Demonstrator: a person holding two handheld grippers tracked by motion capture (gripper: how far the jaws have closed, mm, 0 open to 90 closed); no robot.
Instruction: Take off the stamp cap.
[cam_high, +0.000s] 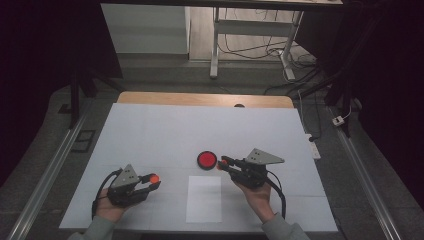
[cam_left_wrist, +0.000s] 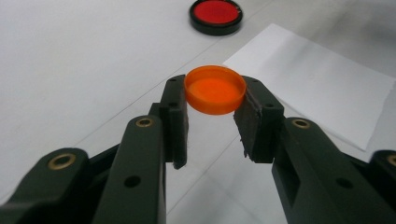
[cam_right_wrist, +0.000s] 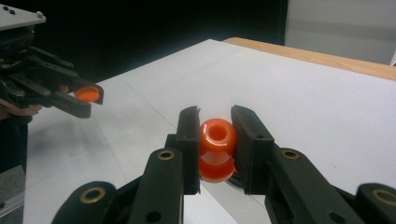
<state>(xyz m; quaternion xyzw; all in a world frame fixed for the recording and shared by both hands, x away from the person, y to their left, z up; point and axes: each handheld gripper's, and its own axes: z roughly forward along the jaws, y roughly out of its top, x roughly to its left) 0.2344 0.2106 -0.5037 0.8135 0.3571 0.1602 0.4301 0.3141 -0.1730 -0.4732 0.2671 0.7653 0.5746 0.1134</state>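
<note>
High view above the near edge, looking down the bench, each tool view close along its jaws, both left tool view and high view sharing the red disc.

One orange cap; one orange spool-shaped piece; one red disc in black rim; one white paper sheet; two grippers.
</note>
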